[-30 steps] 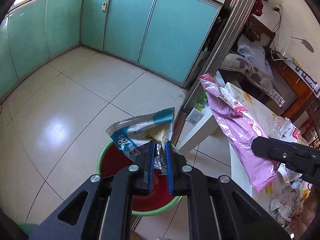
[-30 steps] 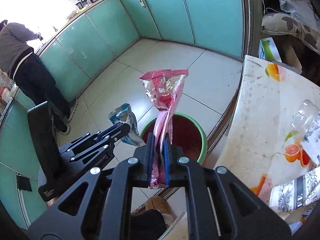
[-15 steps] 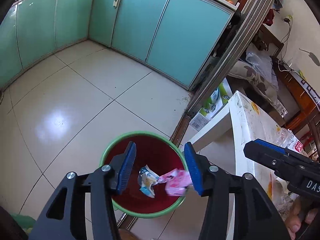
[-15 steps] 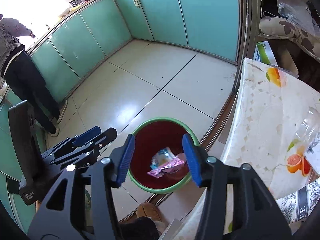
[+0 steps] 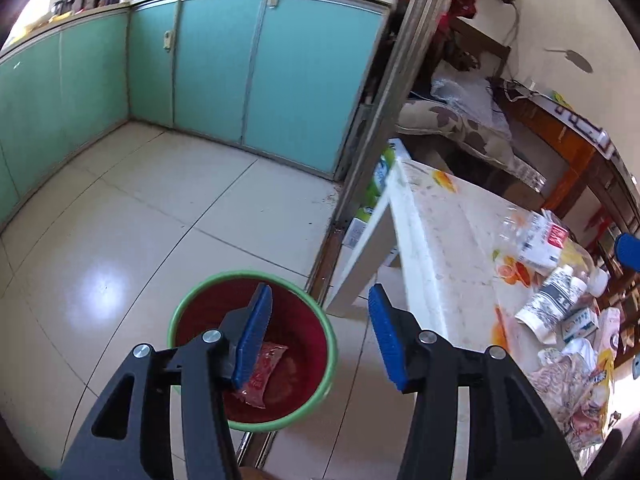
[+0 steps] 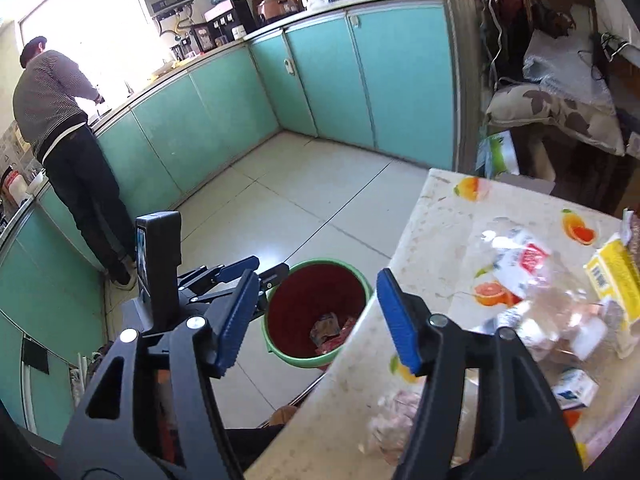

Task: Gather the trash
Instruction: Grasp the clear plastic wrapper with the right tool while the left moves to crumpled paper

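I hold a gripper in each hand, and both are empty. My left gripper [image 5: 320, 334] sits at the bottom centre of its view, jaws apart with nothing between them, above the bin [image 5: 252, 350], a red bucket with a green rim on the tiled floor. A pink wrapper [image 5: 264, 372] lies inside it. My right gripper [image 6: 316, 320] fills the lower middle of its view; its jaws have just been opening and now stand wide apart, framing the bin and the table [image 6: 440, 240] edge, with nothing between them. I judge the drop is done and I am between loads. The remaining trash is on the table at the right of both views: a clear bottle [image 6: 520, 264], a yellow packet [image 6: 612, 276], and crumpled wrappers [image 5: 560, 384] near the lower right corner. The next move calls for swinging the open jaws over to the table and closing on one piece each.
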The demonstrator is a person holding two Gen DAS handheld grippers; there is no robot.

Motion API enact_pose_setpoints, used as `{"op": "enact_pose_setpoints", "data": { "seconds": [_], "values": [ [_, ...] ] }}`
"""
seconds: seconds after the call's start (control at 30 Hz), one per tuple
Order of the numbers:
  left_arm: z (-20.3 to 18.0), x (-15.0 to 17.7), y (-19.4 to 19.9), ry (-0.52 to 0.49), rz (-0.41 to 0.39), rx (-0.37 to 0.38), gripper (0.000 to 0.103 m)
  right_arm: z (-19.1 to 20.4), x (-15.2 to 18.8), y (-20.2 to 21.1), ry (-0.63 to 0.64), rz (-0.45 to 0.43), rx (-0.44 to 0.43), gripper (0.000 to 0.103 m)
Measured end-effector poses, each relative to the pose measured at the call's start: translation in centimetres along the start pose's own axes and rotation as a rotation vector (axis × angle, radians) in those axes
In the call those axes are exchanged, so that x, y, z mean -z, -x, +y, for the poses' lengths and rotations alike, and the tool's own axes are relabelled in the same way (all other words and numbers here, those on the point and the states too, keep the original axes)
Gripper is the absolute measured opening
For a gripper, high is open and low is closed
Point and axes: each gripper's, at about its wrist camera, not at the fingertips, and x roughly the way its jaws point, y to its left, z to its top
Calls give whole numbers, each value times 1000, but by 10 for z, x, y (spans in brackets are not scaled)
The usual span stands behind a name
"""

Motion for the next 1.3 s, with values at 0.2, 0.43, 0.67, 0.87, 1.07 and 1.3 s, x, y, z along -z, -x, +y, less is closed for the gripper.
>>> {"op": "enact_pose_setpoints", "data": {
  "seconds": [0.2, 0.43, 0.67, 0.87, 1.07, 1.3],
  "values": [
    [-73, 13, 23, -119, -38, 163, 57, -45, 37, 88, 20, -85, 210, 65],
    [-138, 33, 30, -269, -13, 264, 62, -103, 103, 139, -114, -53, 327, 65],
    [-145, 51, 31, -284, 8, 277, 77, -125, 185, 161, -256, -41, 404, 65],
    [-137, 51, 28, -221, 14, 303, 77, -138, 236, 157, -316, 44, 440, 65],
    [-146, 57, 21, -261, 38, 305, 77, -152, 246, 148, -370, 51, 374, 43],
    [-158, 61, 17, -286, 64, 356, 83, -159, 238, 153, -376, -1, 369, 17]
  ]
}}
